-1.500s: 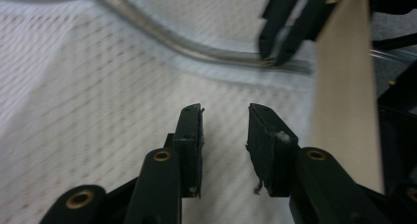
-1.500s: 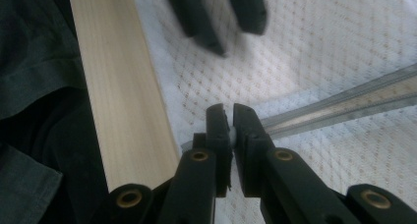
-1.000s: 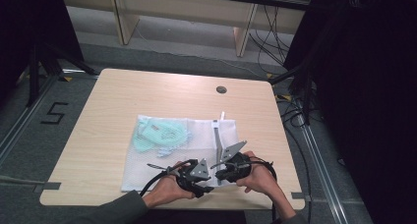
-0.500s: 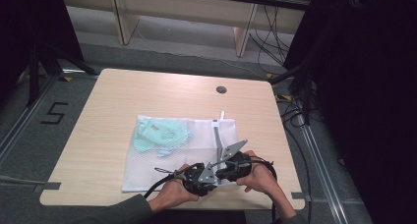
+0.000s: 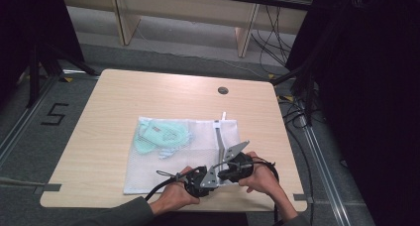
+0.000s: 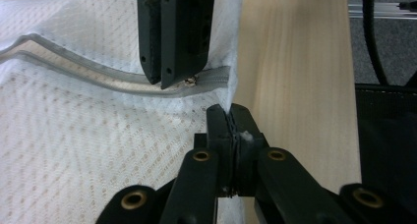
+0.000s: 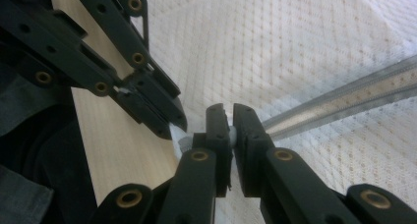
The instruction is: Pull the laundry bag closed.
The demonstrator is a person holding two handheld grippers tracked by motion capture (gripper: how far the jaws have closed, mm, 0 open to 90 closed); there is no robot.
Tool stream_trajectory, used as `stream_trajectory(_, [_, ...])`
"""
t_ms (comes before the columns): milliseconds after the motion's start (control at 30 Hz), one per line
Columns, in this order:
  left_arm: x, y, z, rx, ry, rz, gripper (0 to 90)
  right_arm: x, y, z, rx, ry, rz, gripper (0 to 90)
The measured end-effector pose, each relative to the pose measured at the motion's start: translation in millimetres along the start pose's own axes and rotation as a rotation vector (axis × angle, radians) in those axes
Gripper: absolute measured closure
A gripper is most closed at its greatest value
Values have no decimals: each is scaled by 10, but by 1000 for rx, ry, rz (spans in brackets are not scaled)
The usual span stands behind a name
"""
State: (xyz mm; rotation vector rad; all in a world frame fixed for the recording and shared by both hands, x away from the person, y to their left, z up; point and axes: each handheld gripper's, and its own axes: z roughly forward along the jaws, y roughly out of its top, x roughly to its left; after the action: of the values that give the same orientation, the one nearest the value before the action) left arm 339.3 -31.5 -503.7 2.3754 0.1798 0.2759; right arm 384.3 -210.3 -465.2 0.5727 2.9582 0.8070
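A white mesh laundry bag (image 5: 171, 162) lies flat on the table with a teal garment (image 5: 161, 137) inside. Its grey zipper (image 5: 219, 137) runs along the right side. Both grippers meet at the bag's near right corner. My left gripper (image 6: 231, 128) has just been closing and is now shut on the mesh edge of the bag (image 6: 98, 150) just below the zipper's end (image 6: 216, 76). My right gripper (image 7: 228, 130) is shut on the zipper pull at the end of the zipper (image 7: 344, 96). In the high view the left gripper (image 5: 213, 182) and the right gripper (image 5: 222, 175) touch tip to tip.
The pale wooden table (image 5: 124, 97) has a round cable hole (image 5: 223, 90) at the back right. Its near edge lies right under the hands and its right edge (image 5: 285, 151) is close. Black cables (image 5: 302, 112) lie on the floor to the right.
The left gripper has shifted slightly right toward the right gripper, and its jaws have closed onto the bag's corner. The right gripper has stayed put on the zipper.
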Motion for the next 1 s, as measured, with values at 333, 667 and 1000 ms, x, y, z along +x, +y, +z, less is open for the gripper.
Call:
stream_trajectory(333, [-15, -20, 3, -3, -22, -25, 887, -44, -10, 72, 14, 7, 6, 866])
stream_trajectory(667, [-10, -19, -9, -15, -27, -18, 887, -124, -12, 125, 17, 2, 6, 866])
stream_trajectory(1000, [-10, -35, -14, -17, -38, -54, 887, -131, 16, 145, 28, 10, 12, 866])
